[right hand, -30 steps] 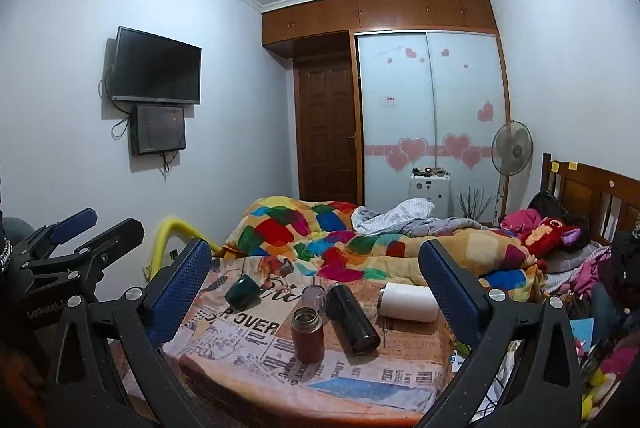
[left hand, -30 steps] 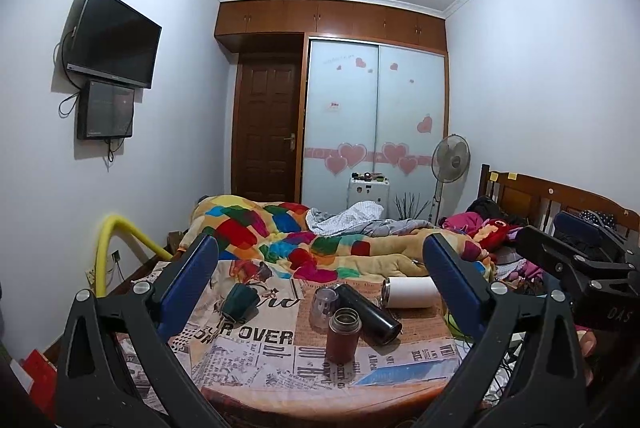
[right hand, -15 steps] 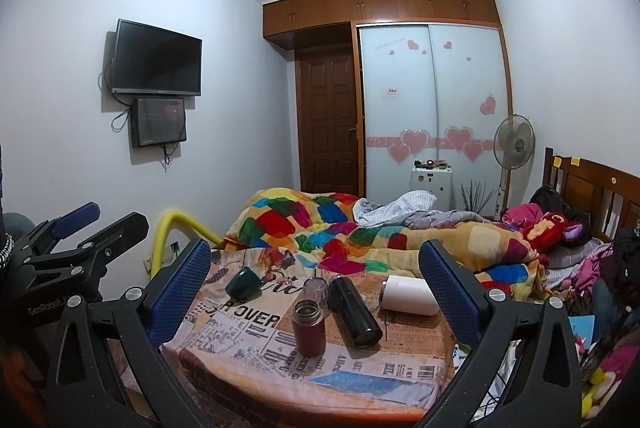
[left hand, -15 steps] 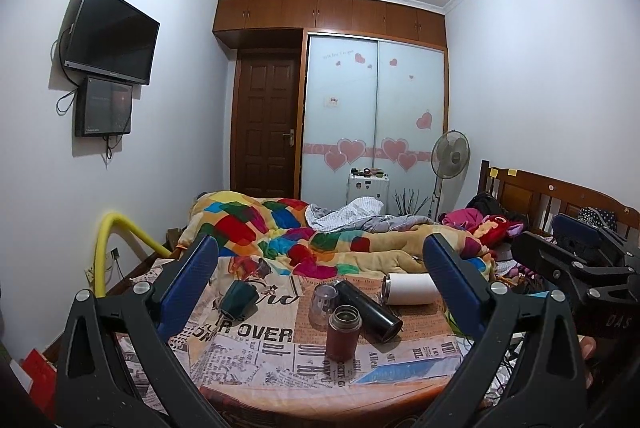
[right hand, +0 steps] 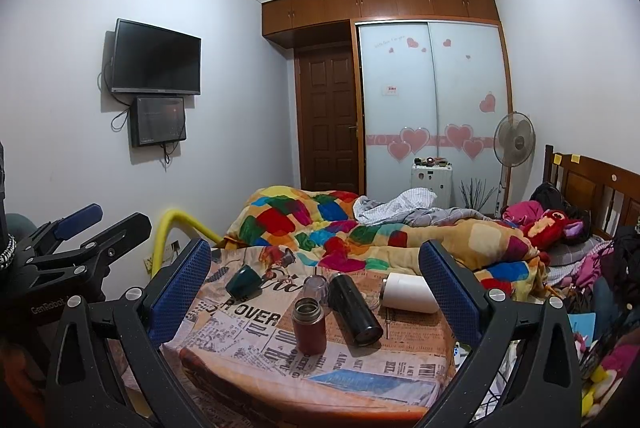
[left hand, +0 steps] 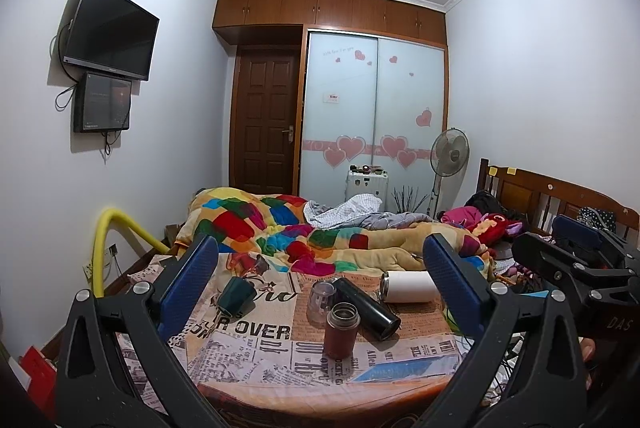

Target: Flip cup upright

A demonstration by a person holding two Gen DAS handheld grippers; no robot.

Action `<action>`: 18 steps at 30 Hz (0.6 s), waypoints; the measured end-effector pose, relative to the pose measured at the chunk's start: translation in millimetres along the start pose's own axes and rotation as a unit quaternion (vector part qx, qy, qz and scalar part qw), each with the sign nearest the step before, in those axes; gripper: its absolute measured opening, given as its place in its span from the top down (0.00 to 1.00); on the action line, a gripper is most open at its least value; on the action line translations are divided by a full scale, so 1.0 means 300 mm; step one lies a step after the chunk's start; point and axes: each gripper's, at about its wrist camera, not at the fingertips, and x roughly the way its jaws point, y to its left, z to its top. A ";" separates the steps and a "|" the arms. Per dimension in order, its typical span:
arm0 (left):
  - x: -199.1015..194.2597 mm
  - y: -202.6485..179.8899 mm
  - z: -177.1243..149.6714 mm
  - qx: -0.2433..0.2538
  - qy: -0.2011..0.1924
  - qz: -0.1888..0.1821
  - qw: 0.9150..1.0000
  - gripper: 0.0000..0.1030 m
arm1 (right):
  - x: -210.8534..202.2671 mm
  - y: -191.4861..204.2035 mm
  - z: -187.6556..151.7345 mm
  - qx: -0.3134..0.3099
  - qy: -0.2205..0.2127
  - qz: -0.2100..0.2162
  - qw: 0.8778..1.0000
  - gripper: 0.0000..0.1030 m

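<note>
Several cups stand or lie on a table with a newspaper-print cloth [left hand: 256,352] [right hand: 256,344]. A dark green cup [left hand: 237,293] [right hand: 243,280] lies tilted on its side at the left. A black flask [left hand: 366,308] [right hand: 354,309] and a white flask [left hand: 408,286] [right hand: 408,293] lie on their sides. A brown flask [left hand: 341,330] [right hand: 309,326] stands upright at the front. A clear glass [left hand: 320,302] [right hand: 314,286] stands behind it. My left gripper [left hand: 320,292] and my right gripper [right hand: 316,286] are both open, empty, and held back from the table.
A bed with a patchwork quilt [left hand: 280,224] [right hand: 320,224] lies behind the table. A yellow hose [left hand: 120,228] curves at the left wall. A wooden headboard [left hand: 540,192] and piled clothes are at the right. The right gripper's body [left hand: 580,268] shows at the right.
Both views have tilted slightly upward and drawn a little closer to the table. Both grippers stay open. The cups have not moved.
</note>
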 end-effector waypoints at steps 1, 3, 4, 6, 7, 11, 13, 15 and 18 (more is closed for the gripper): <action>0.000 -0.001 0.000 0.000 0.000 0.000 1.000 0.00 | 0.000 0.000 0.001 0.000 0.000 0.000 1.000 0.00; 0.001 -0.002 -0.001 0.000 0.000 0.000 1.000 0.00 | 0.000 0.000 0.001 0.000 0.000 0.000 1.000 0.00; 0.000 -0.002 -0.001 0.000 0.000 0.000 1.000 0.00 | -0.001 0.000 0.002 0.001 0.000 0.000 1.000 0.00; 0.002 -0.004 -0.001 0.000 0.001 -0.001 1.000 0.00 | -0.001 0.000 0.001 0.001 0.000 0.001 1.000 0.00; 0.002 -0.004 -0.001 0.000 0.001 -0.001 1.000 0.00 | 0.000 0.000 0.001 0.000 0.000 0.000 1.000 0.00; 0.003 -0.007 -0.004 0.001 0.001 -0.001 1.000 0.00 | 0.000 0.000 0.002 0.000 0.000 0.000 1.000 0.00; 0.002 -0.007 -0.004 0.000 0.001 -0.002 1.000 0.00 | 0.000 -0.001 0.002 0.000 0.001 0.001 1.000 0.00; 0.002 -0.008 -0.004 0.000 0.001 -0.001 1.000 0.00 | 0.000 0.000 0.003 0.000 0.000 0.000 1.000 0.00; 0.001 -0.011 -0.007 0.000 0.001 -0.003 1.000 0.00 | -0.003 0.000 -0.001 0.000 0.001 0.000 1.000 0.00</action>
